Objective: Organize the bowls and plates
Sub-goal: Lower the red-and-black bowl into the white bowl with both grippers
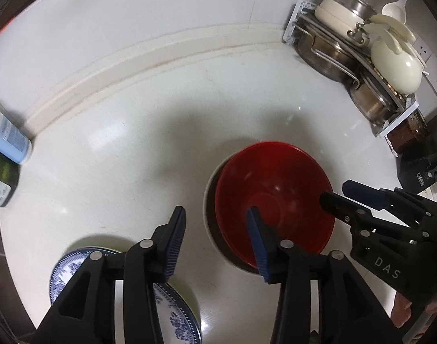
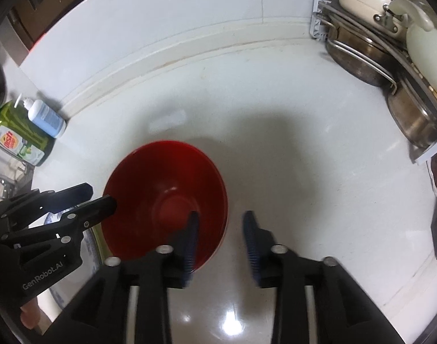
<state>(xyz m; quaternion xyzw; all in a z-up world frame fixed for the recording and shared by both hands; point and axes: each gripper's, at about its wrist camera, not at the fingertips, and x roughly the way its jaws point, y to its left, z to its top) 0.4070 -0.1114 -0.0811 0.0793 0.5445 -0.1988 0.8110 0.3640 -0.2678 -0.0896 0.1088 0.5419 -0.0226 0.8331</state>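
Red bowl (image 1: 275, 197) sits empty, nested in a white-rimmed dish (image 1: 207, 200); left claw (image 1: 215, 240) and right claw (image 2: 220, 243) both released.

Left gripper (image 1: 215, 215) angled steeply downward, jaws parted, blue ribbed pads facing each other with nothing pressed between them; one finger (image 1: 258, 238) over the red bowl (image 1: 275, 195), the other outside its rim. Right gripper (image 2: 220, 220) likewise tilted steeply down, jaws apart and gripping nothing, one finger (image 2: 190, 235) above the bowl's inside, the other clear of it. Fingertips of a hand (image 1: 404, 312) wrapped under the right gripper's body; a thumb (image 2: 29, 318) below the left one.
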